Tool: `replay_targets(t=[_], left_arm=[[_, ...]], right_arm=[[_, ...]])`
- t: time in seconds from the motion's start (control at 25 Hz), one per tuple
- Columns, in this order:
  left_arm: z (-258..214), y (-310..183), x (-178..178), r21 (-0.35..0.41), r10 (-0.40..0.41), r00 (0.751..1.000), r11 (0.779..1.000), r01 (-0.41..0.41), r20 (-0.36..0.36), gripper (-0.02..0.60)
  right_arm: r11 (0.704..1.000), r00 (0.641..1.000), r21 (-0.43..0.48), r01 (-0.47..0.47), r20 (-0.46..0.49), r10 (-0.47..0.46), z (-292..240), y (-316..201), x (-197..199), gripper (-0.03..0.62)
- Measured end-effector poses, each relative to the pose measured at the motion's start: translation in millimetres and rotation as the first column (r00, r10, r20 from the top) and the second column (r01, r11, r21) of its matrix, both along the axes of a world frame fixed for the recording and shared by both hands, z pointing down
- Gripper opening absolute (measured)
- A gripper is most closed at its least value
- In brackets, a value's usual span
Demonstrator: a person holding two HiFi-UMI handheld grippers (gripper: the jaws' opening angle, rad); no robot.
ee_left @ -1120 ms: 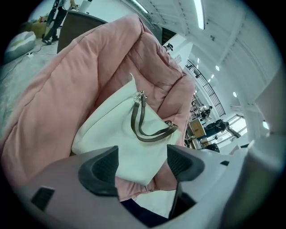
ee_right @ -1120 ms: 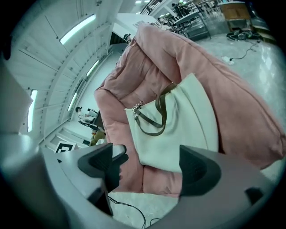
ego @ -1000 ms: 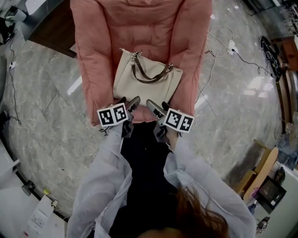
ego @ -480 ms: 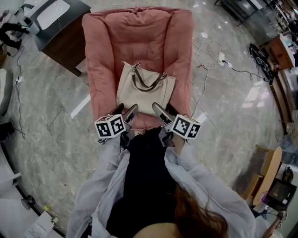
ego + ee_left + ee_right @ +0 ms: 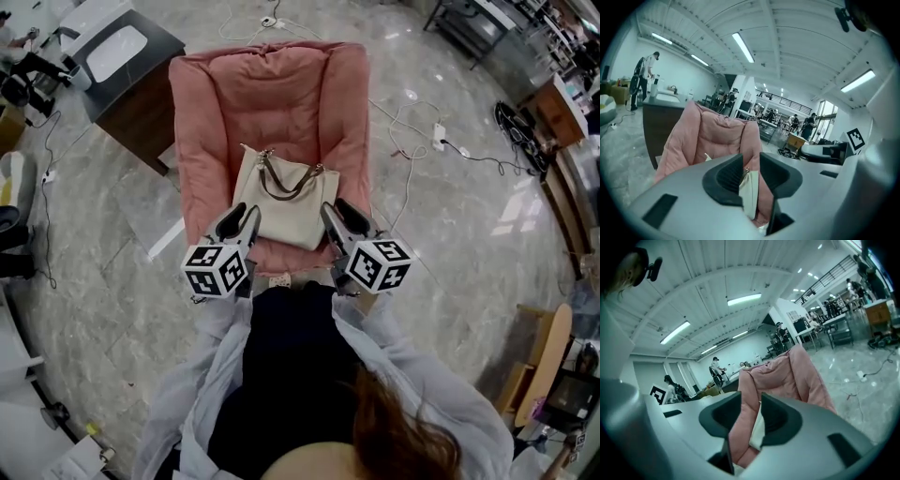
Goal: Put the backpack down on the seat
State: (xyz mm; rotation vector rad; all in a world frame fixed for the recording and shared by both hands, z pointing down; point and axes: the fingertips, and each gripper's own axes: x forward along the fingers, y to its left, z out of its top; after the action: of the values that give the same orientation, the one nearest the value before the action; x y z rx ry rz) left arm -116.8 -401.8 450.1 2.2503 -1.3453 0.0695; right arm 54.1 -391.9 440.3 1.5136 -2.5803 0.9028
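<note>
Floor [image 5: 469,234]: I see glossy grey stone with pale veining, and thin cables [image 5: 412,141] trailing over it.
Seat [image 5: 267,103]: pink, quilted and puffy, with a high back and padded sides.
Bag [image 5: 281,211]: cream, smooth and roughly rectangular. It lies flat on the seat cushion.
Left gripper [image 5: 241,217]: my jaws have just been closing. A narrow gap remains with nothing in it, apart from the bag.
Right gripper [image 5: 345,214]: likewise narrowed and empty.
Marker cubes [image 5: 216,270]: black-and-white square codes.
Handle [image 5: 286,184]: a brown loop on metal rings.

head view: steeply down | gripper views: near-level, forward | shared: pink chair [image 5: 272,103]
</note>
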Motion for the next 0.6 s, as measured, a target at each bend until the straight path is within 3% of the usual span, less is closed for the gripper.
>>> replay_targets(t=[0.12, 0.24, 0.4, 0.6], left_arm=[[-19, 2, 8, 0.068, 0.007, 1.0, 0.998, -0.008, 0.006, 0.05], [-24, 7, 12, 0.081, 0.019, 1.0, 0.997, -0.019, -0.001, 0.024], [-16, 4, 8, 0.055, -0.011, 0.999, 0.998, 0.009, 0.043, 0.017], [-11, 1, 13, 0.04, -0.003, 0.999, 0.999, 0.001, 0.043, 0.017]], right_arm=[[0.998, 0.999, 0.043, 0.041, -0.003, -0.041, -4, 2, 6, 0.006], [0.998, 0.998, 0.05, 0.043, -0.042, -0.041, -1, 3, 14, 0.006], [0.998, 0.987, 0.05, 0.032, -0.159, -0.024, 4, -4, 24, 0.006], [0.999, 0.99, 0.04, 0.019, -0.139, -0.013, 6, -5, 28, 0.006]])
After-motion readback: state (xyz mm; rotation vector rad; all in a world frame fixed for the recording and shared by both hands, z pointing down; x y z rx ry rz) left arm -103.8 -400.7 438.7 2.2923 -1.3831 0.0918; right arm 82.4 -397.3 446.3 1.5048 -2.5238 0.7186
